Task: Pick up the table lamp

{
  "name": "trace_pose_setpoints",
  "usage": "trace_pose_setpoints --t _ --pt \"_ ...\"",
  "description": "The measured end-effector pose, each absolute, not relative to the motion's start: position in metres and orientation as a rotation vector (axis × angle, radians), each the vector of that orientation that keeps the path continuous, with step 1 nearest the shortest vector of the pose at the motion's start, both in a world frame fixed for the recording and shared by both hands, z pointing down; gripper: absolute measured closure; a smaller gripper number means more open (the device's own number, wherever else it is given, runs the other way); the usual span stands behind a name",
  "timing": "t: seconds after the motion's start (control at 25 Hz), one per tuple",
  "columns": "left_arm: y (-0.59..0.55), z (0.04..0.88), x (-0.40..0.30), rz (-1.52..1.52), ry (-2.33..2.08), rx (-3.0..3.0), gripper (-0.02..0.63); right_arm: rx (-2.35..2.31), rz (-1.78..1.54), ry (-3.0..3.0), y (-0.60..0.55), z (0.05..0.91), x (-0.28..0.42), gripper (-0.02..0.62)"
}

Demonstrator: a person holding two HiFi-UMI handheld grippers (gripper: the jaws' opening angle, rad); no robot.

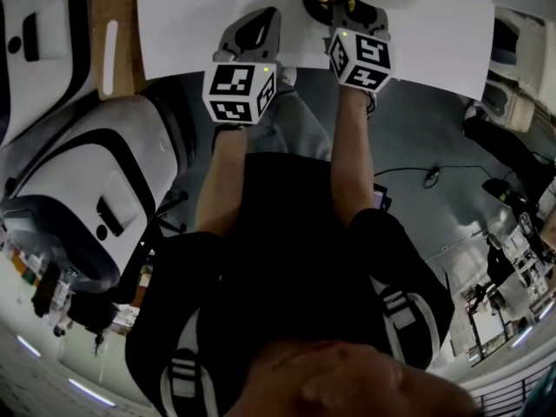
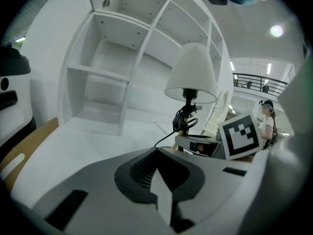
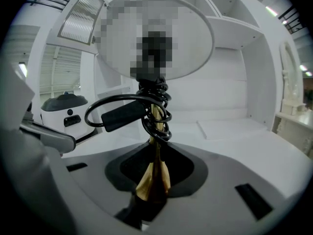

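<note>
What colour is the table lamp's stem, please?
The stem is brass-gold; the right gripper view shows it best.

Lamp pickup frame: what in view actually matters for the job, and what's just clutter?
Job:
- table lamp
- its coiled cord
- right gripper, shut on the lamp

Lying about:
- left gripper, shut, holding nothing
- shelf unit
- white-and-black machine
- table

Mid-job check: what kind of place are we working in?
Probably a large indoor lab or demo hall: bare white shelves behind the lamp, a railed upper gallery with ceiling lights, and white machines beside the table.
</note>
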State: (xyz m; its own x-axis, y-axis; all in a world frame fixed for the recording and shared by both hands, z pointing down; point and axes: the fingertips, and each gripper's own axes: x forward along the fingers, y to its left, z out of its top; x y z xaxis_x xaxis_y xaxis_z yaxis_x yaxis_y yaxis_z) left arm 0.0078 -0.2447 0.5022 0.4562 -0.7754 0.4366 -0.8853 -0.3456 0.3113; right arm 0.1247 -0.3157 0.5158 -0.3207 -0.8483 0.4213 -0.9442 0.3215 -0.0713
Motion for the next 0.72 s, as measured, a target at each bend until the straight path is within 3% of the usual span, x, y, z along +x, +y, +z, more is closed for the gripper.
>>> trace_pose_setpoints --t 0.72 --pt "-0.264 0.411 0.044 0.136 -1.387 2.411 0.595 1.658 0.360 -2.313 -0.299 0.428 0.143 0.489"
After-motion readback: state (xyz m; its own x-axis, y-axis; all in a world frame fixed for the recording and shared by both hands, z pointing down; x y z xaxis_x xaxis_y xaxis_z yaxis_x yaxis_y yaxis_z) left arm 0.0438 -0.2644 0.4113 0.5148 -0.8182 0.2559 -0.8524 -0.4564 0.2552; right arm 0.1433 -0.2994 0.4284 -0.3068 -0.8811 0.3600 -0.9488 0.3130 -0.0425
